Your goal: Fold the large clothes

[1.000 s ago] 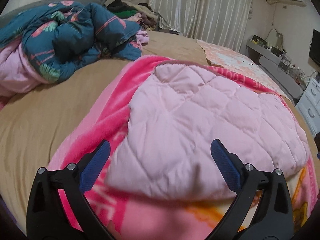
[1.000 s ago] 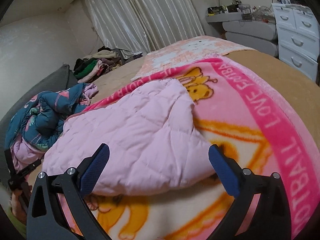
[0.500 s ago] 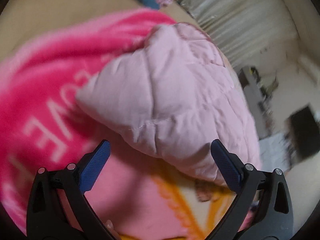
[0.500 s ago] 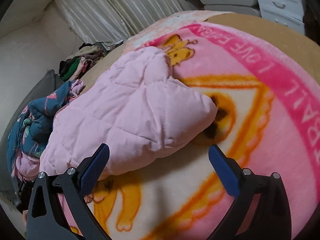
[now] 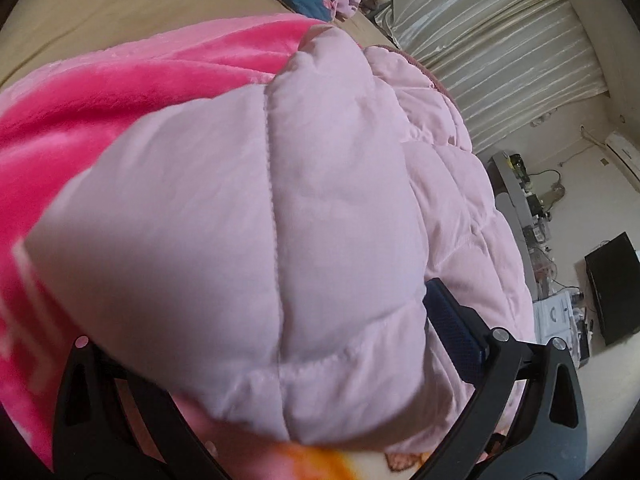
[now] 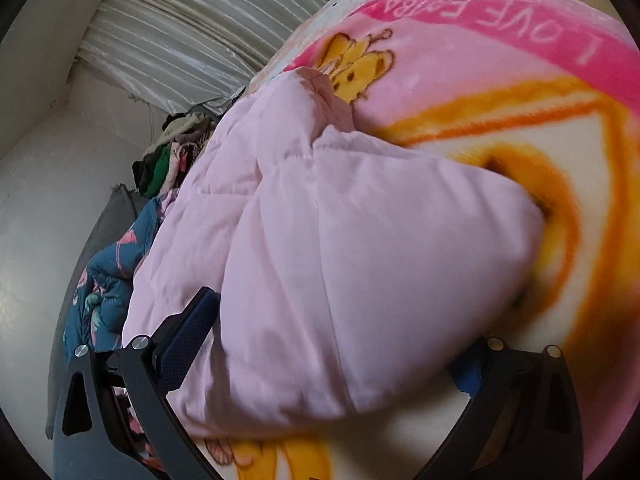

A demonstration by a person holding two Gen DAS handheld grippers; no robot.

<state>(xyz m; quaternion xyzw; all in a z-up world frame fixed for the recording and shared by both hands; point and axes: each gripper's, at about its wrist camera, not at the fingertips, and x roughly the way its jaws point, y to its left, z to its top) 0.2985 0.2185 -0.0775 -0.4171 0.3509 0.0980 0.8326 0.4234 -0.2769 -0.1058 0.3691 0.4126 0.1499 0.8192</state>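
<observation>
A pale pink quilted garment [image 5: 280,208] lies bunched on a hot-pink fleece blanket [image 5: 120,80] on the bed. In the left wrist view its near corner fills the space between the fingers of my left gripper [image 5: 316,292], which is open. The garment hides the left finger, and only the right blue pad [image 5: 452,328] shows. In the right wrist view another corner of the garment [image 6: 360,240] sits between the fingers of my right gripper [image 6: 316,300], also open, with the left pad [image 6: 188,336] against the fabric and the right pad half hidden.
The blanket [image 6: 480,80] has a yellow cartoon print and white "LOVE" lettering. A blue floral duvet [image 6: 104,280] and a clothes pile [image 6: 168,160] lie at the bed's far side. Striped curtains [image 5: 480,32], a cluttered desk [image 5: 524,200] and a black screen [image 5: 612,280] stand beyond.
Both grippers have dropped and pushed forward onto the garment's near corners, which now sit between their fingers. The views have rolled. The jaws are as wide apart as before.
</observation>
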